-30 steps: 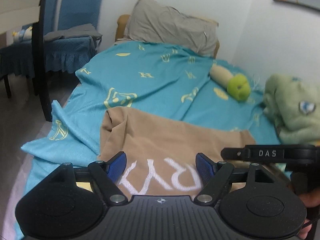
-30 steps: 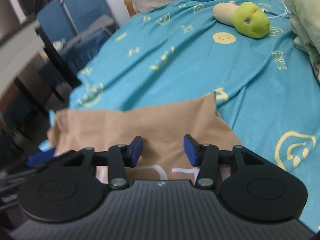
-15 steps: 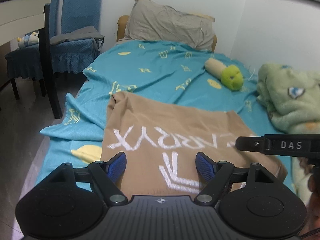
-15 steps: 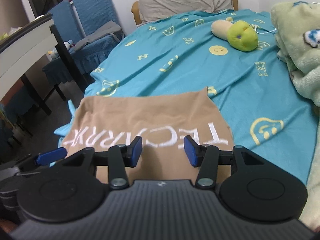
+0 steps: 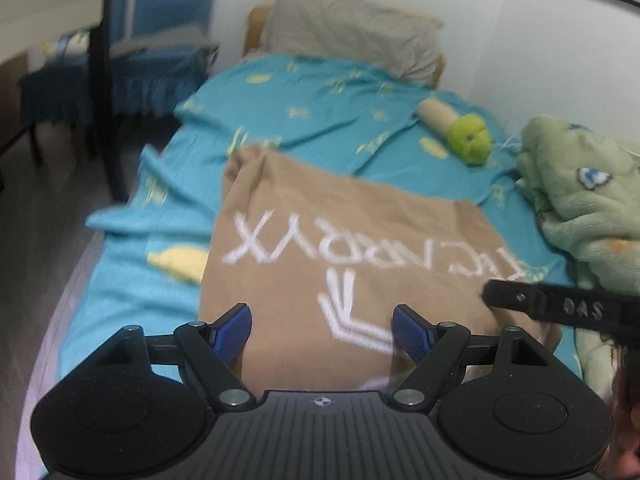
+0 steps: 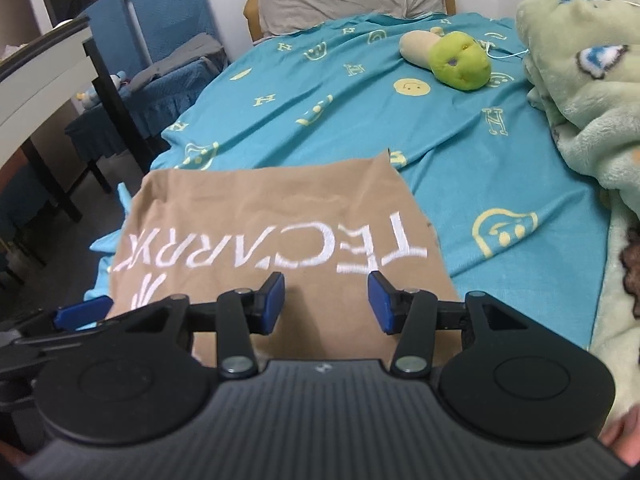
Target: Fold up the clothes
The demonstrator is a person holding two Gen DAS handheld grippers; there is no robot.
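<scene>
You've got the tan shirt (image 5: 344, 248) spread flat across the lower middle of the frame on the blue sheet (image 6: 460, 152), lettering up, ready for folding, with left gripper (image 5: 322, 330) and right gripper (image 6: 326, 300) both open, empty, poised above its near edge.

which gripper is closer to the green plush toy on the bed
Right. The right gripper hangs over the tan shirt's right part, on the toy's side. The left gripper is over the shirt's left part, farther from the toy.
</scene>
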